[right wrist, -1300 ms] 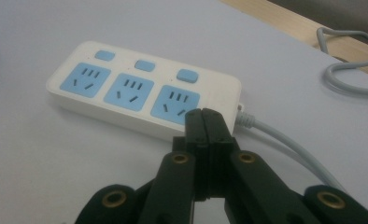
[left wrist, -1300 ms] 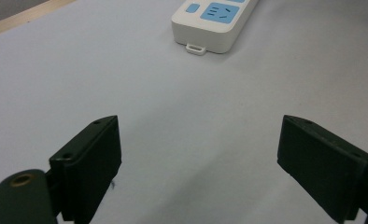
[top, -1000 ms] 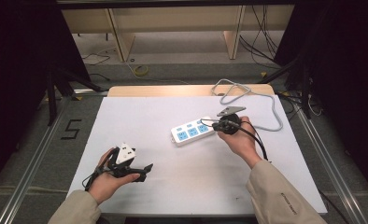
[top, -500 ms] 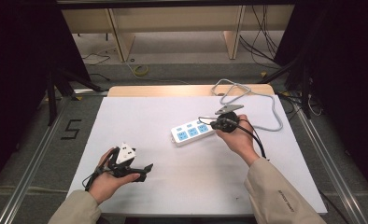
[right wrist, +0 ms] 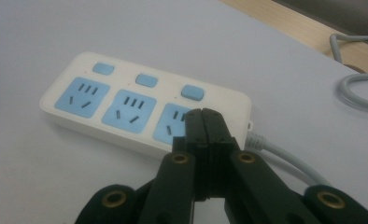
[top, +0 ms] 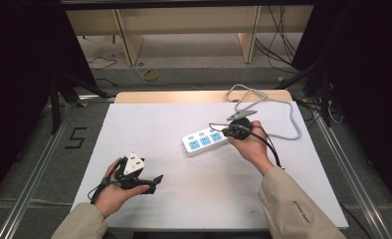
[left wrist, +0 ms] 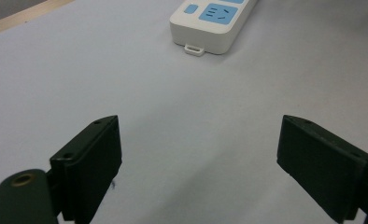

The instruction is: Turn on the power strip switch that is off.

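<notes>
A white power strip (top: 204, 141) with three blue sockets and three blue switches lies on the white table, right of centre. Its grey cable (top: 286, 115) loops toward the back right. My right gripper (top: 227, 131) hovers at the strip's cable end, jaws pressed together with nothing between them; in the right gripper view the shut tips (right wrist: 204, 122) sit over the nearest socket of the strip (right wrist: 126, 109). My left gripper (top: 155, 180) rests low at the front left, jaws wide apart and empty (left wrist: 198, 161). The strip's far end (left wrist: 213, 21) shows ahead of it.
A white sheet (top: 164, 124) covers the table; a strip of bare wood (top: 174, 96) shows along the back edge. Metal rails (top: 35, 174) run along both sides. Wooden shelving legs (top: 127, 42) and loose cables (top: 278, 45) lie on the floor behind.
</notes>
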A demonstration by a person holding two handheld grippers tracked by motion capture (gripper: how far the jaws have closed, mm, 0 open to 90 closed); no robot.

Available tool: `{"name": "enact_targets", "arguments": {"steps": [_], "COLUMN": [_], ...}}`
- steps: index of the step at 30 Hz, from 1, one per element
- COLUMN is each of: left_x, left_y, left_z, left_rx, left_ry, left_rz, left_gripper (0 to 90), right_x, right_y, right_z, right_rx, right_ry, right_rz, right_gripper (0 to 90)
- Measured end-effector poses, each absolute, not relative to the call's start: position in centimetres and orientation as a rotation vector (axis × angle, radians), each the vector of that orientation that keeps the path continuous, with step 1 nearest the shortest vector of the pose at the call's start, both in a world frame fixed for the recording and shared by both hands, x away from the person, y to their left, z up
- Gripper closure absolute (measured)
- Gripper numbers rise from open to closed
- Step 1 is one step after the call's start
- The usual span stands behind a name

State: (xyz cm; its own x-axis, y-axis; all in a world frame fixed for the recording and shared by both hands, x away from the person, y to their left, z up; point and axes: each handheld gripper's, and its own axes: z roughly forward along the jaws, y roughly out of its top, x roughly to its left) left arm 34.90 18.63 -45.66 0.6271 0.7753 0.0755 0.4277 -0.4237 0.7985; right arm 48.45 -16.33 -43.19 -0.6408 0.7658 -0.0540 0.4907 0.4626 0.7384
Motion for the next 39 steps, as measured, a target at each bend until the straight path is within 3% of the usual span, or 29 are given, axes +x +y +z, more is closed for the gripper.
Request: {"name": "enact_targets", "arguments": {"steps": [39], "left_x": [34.9], "left_y": [18.6], "left_z": [-45.7], "left_rx": [2.069], "left_ry": [0.937], "left_rz": [0.566], "left_gripper": [13.7], "right_x": [50.5], "right_y": [-15.1], "right_z": [-43.9], "right_rx": [1.079], "right_ry": [2.360], "right_rz": [0.969], "right_gripper": [90.0]}}
